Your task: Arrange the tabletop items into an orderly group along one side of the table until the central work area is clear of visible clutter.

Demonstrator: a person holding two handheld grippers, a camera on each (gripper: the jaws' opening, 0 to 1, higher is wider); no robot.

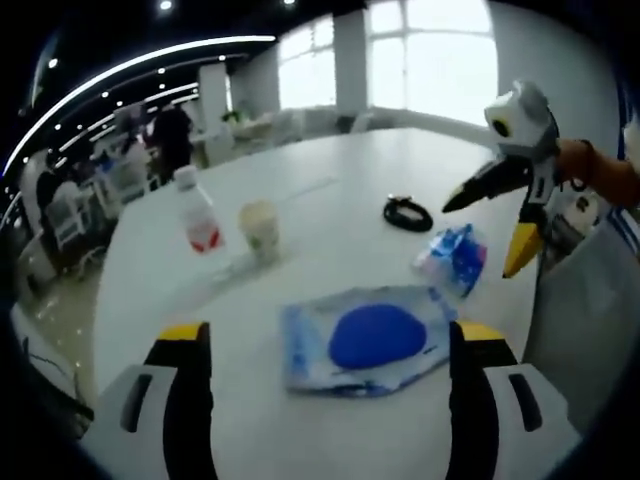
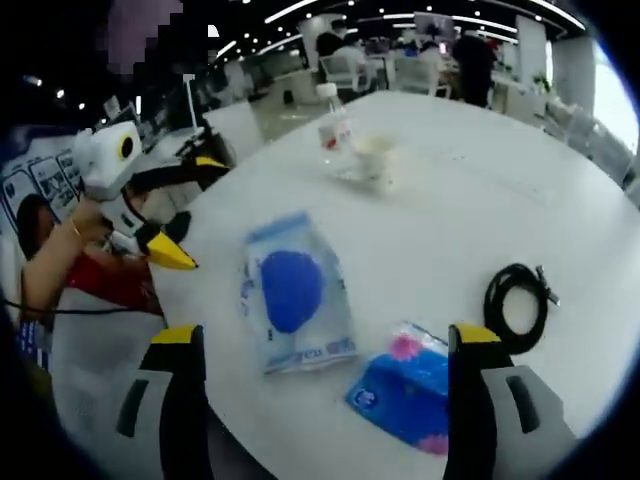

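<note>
Left gripper view, from left to right. Far left, on the white table [image 1: 330, 190]: a plastic bottle [image 1: 198, 216] standing upright, with red on its label, and just beside it a pale paper cup [image 1: 260, 230], also upright. Lower centre, between the two yellow-tipped jaws of the left gripper [image 1: 325, 345]: a flat clear bag [image 1: 365, 338] with a blue round thing inside, lying on the table. Jaws wide apart, nothing between the tips; not touching the bag as far as can be seen. Further right: a coiled black cable [image 1: 407, 213], and nearer, a small blue tissue pack [image 1: 455, 258] (partly white, a little crumpled). At the right edge: the right gripper [image 1: 485, 230], held above the table edge, jaws spread open and holding nothing.

Right gripper view, from left to right. At the left, off the table edge: the left gripper again [image 2: 190, 215], jaws open, empty, held by a hand [image 2: 75, 215]. Centre: the clear bag [image 2: 295, 290] flat on the table [image 2: 450, 200], well apart from the bottle [image 2: 333, 122] and cup [image 2: 375, 155] behind it. Lower right, between the jaws of the right gripper [image 2: 325, 345] (open wide, nothing gripped): the tissue pack [image 2: 405, 385]. To the right of it: the black cable [image 2: 518, 300], apart from the pack.
</note>
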